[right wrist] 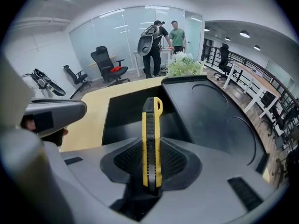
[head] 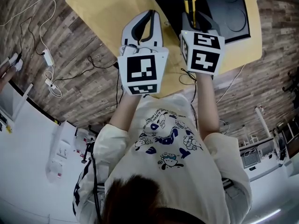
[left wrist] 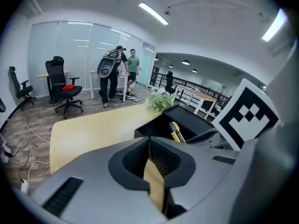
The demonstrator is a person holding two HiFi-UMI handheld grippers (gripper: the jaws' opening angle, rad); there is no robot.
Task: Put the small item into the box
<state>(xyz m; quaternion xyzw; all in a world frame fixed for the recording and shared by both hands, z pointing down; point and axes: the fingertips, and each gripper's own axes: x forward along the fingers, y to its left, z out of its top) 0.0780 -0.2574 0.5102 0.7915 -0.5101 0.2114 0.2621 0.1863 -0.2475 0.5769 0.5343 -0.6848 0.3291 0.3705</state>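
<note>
Right gripper view: right gripper (right wrist: 152, 161), grey two-jaw body with ribbed black pads, clamped on the slim yellow-and-black utility knife (right wrist: 151, 139).

- Knife: narrow flat handle, yellow sides, and a black ridged slider strip along the facing edge. The far end is black with a yellow loop-shaped eyelet. It stands edge-on between the pads and points away along the jaws. About half its length projects beyond the jaw tips. No bare blade can be made out.
- Position of knife: held in the air, seen against the open compartment of the black rectangular box (right wrist: 121, 118). In the head view it (head: 190, 3) lies over the box's near portion (head: 170, 1).
- Box: matt black and open-topped, with a black lid panel (right wrist: 210, 111) spread to its right that bears two round recesses. It sits on the pale yellow wooden table (right wrist: 88, 111).
- Left gripper (left wrist: 150, 146): same grey make. The jaw tips are closed together with nothing between them, and it is held over the table just left of the box. In the head view it (head: 147, 18) is beside the right gripper (head: 194, 18).
- Background: a green potted plant (right wrist: 184, 64) at the table's far edge, two standing people (right wrist: 161, 41) and black office chairs (right wrist: 110, 64).
</note>
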